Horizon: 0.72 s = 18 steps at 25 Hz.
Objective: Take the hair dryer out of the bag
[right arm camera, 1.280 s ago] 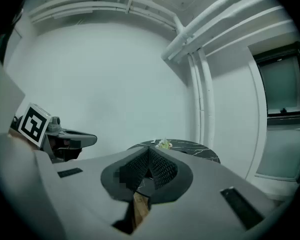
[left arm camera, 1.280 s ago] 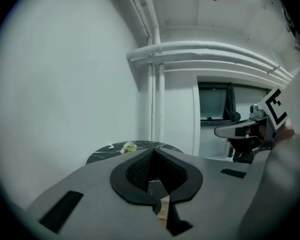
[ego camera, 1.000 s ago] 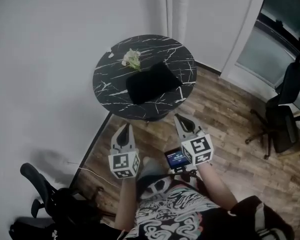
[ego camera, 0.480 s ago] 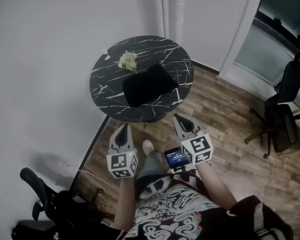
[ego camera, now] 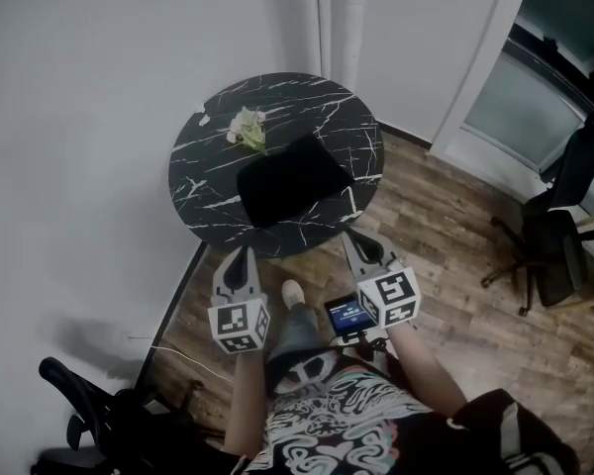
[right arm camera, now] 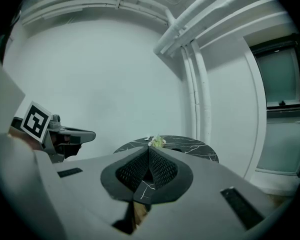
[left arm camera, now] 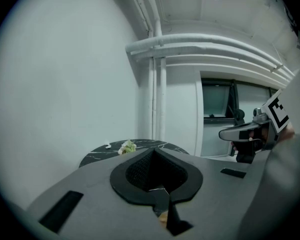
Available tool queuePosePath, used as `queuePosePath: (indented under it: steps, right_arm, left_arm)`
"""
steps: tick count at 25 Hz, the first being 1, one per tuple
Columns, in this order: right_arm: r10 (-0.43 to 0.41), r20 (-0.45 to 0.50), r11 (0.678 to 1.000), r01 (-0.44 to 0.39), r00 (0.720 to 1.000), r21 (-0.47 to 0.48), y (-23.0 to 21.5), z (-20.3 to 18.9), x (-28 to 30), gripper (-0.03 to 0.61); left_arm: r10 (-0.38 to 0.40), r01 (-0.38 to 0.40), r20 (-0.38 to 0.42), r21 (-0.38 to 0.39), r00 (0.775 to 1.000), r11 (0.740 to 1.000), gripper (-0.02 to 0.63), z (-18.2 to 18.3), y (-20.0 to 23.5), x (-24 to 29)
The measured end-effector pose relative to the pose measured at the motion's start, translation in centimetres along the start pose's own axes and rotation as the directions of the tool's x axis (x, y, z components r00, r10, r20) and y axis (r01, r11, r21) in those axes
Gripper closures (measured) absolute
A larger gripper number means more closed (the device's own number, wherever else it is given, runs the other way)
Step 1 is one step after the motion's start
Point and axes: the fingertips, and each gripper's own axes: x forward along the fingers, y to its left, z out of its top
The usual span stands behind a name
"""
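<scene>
A flat black bag (ego camera: 292, 178) lies on the round black marble table (ego camera: 203, 181), next to a small pale flower bunch (ego camera: 247, 127). No hair dryer shows; the bag hides whatever is inside. My left gripper (ego camera: 241, 253) and right gripper (ego camera: 353, 237) are both shut and empty, held side by side just short of the table's near edge and pointing at it. In the left gripper view the tabletop (left arm camera: 97, 154) and flowers (left arm camera: 126, 146) lie beyond the shut jaws. The right gripper view shows the table (right arm camera: 195, 145) and flowers (right arm camera: 157, 142) the same way.
White walls stand behind and left of the table, with pipes (ego camera: 335, 18) in the corner. Office chairs stand at the right (ego camera: 559, 240) and lower left (ego camera: 89, 414). A thin cable (ego camera: 183, 349) lies on the wood floor. A small screen (ego camera: 350, 315) rides beside the right gripper.
Both grippers have moved forward toward the table, staying shut. The table now sits nearer to them in the head view, and a foot has stepped into view between them.
</scene>
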Motion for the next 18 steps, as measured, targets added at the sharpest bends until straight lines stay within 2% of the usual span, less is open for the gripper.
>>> queuePosePath:
  steps: [6, 18]
  right_arm:
    - [0.003, -0.034, 1.0, -0.004, 0.999, -0.009, -0.8, 0.0, 4.9, 0.56]
    - [-0.017, -0.124, 1.0, 0.015, 0.992, -0.017, -1.6, 0.9, 16.1, 0.56]
  left_arm:
    - [-0.006, 0.005, -0.017, -0.016, 1.0, 1.0, 0.6, -0.2, 3.0, 4.3]
    - [-0.035, 0.031, -0.052, -0.068, 0.998, 0.997, 0.6, 0.1, 11.5, 14.1]
